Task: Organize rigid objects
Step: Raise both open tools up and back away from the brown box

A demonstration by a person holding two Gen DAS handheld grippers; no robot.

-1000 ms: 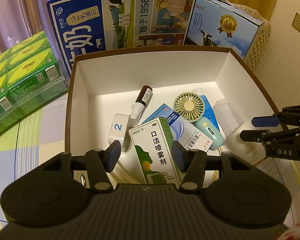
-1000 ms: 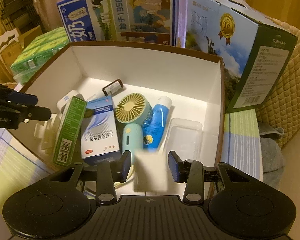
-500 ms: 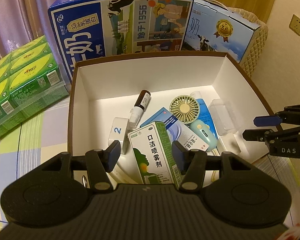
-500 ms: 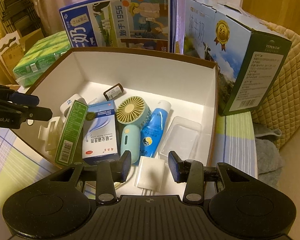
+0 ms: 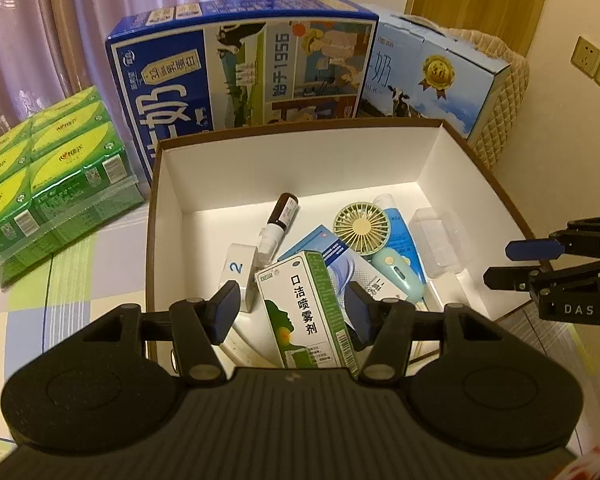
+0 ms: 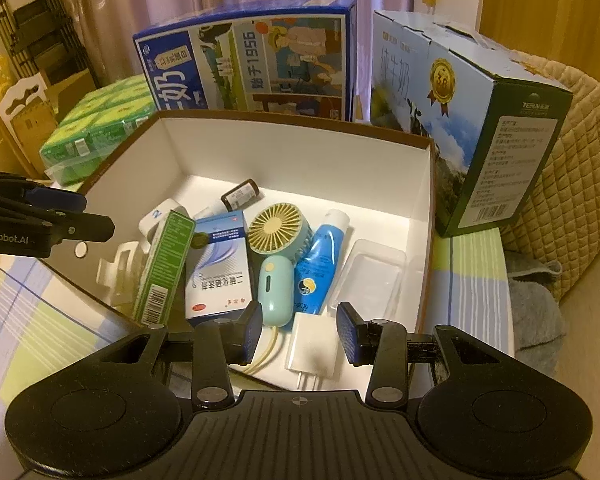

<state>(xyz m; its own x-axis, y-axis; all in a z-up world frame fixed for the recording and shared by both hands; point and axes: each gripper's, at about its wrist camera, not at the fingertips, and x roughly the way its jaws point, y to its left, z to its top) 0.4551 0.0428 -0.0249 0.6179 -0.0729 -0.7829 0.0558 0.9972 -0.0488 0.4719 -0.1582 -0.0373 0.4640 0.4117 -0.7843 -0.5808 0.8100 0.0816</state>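
both tools hang over the near rim of the white box (image 5: 428,152), and everything here is placed against that box. the left tool (image 5: 292,312) is spread, nothing pinched; the green spray carton (image 5: 306,312) stands tilted inside the box near its front wall, seen between the fingers but with clear gaps either side. the right tool (image 6: 298,334) is spread too and empty, with the white charger (image 6: 312,346) lying on the box floor just under its gap. fan (image 6: 276,232), blue tube (image 6: 318,260), brown bottle (image 6: 240,194) and clear case (image 6: 374,270) all sit inside the box already. my read: a drop just finished, the packing step is nearly done. next move calls for lifting clear of the box walls and looking for anything left outside the box.
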